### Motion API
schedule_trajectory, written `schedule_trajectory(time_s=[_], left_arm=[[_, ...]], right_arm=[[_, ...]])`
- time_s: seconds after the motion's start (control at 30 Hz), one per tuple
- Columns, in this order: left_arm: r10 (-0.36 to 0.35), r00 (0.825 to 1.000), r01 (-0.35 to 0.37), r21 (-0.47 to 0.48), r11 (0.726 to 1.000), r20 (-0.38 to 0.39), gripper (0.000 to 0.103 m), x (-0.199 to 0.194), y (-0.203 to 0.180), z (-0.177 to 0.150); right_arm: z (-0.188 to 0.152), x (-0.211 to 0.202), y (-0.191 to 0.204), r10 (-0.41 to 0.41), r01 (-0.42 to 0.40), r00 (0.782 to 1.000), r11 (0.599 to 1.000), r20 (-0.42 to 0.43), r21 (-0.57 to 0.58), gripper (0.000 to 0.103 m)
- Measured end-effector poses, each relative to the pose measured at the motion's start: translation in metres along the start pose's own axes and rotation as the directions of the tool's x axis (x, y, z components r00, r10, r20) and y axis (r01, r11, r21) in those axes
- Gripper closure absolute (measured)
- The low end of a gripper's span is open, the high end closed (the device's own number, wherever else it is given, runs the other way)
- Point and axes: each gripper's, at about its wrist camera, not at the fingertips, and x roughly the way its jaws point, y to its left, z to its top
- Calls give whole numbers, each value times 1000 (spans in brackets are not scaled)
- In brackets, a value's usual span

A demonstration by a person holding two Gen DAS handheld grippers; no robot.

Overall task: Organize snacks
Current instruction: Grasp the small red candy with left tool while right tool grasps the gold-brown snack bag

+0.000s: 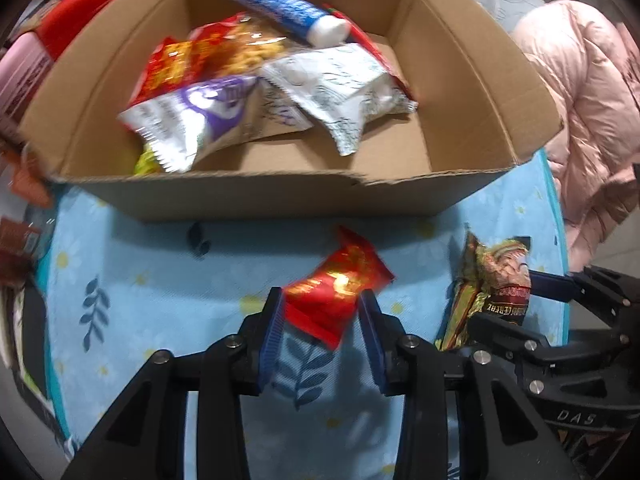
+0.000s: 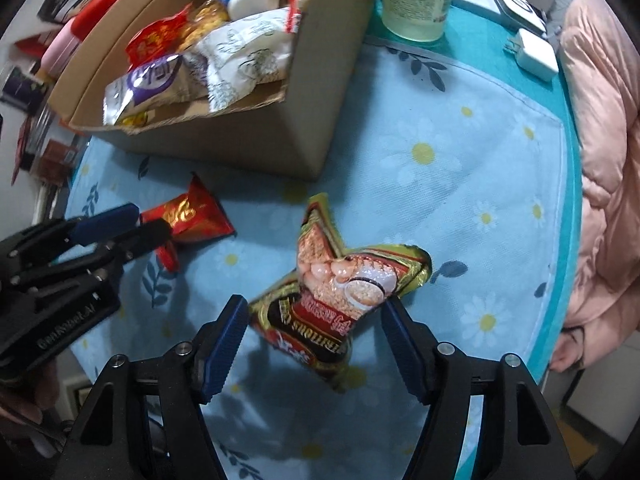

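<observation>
A red foil snack packet (image 1: 340, 288) lies on the blue flowered cloth just in front of a cardboard box (image 1: 240, 196). My left gripper (image 1: 322, 308) points down over it, its blue pads on either side of the packet, open and not visibly squeezing it. To the right lies a gold and red cereal packet (image 2: 340, 280), and my right gripper (image 2: 314, 316) straddles it, open wide with small gaps at both pads. The box (image 2: 240, 148) holds several snack bags and a blue and white tube (image 1: 280, 4). Each gripper shows in the other's view: right gripper (image 1: 516, 304), left gripper (image 2: 150, 222).
A pink padded jacket (image 2: 608, 160) lies along the table's right edge. Behind the box stand a clear jar of pale liquid (image 2: 416, 0) and a white charger (image 2: 536, 52). A red container (image 1: 80, 8) and clutter sit left of the box. The blue cloth (image 2: 460, 120) lies bare to the right of the box.
</observation>
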Motion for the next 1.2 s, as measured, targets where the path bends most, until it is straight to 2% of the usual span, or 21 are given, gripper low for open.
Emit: schedule_trajectory(time_s=[0.03,0.07,0.27,0.37,0.47,0.53,0.63,0.73,0.8,0.93,1.0,1.07,1.1,1.2], left_arm=[[8,1000,-8,19,1000,-14,42,6,-2,1],[12,1000,-11,31,999,-24,33,10,-4,1],[44,997,-41,45,998,-63,32,32,-6,1],[55,998,-54,35,998,-28,32,29,-5,0],[65,997,-66,25,998,43,32,16,-3,0],[72,994,-76,46,996,84,32,8,-6,0],[76,992,-87,96,992,105,32,4,-10,0],[72,994,-82,143,986,78,32,13,-19,5],[43,998,-49,159,986,40,32,24,-23,8],[36,999,-39,157,987,21,32,34,-21,10],[32,998,-39,156,987,48,40,31,-21,8],[40,998,-46,160,986,43,62,30,-15,3],[46,998,-53,162,985,47,63,29,-14,1],[35,999,-39,154,987,34,65,25,-14,-4]], right_arm=[[0,0,-2,2,-2,1000,1000,1,7,34],[1,0,-3,3,-3,1000,1000,2,12,34],[2,4,-5,-23,23,1000,1000,0,-20,34],[2,8,-8,-20,19,1000,1000,-13,-14,34],[2,12,-9,-18,18,1000,1000,-23,-14,34],[0,13,-9,-16,16,999,1000,-28,-16,34],[0,17,-6,-18,17,999,1000,-34,-21,34],[-3,21,-3,-19,19,999,1000,-32,-25,34],[-4,20,-4,-19,18,999,1000,-32,-26,34],[-5,22,0,-29,28,999,999,-35,-29,34],[-5,22,2,-37,36,999,999,-33,-35,35],[-6,21,4,-37,36,999,999,-21,-37,47],[-7,21,5,-36,35,999,999,-23,-41,52],[-10,19,9,-42,41,999,997,-14,-62,55]])
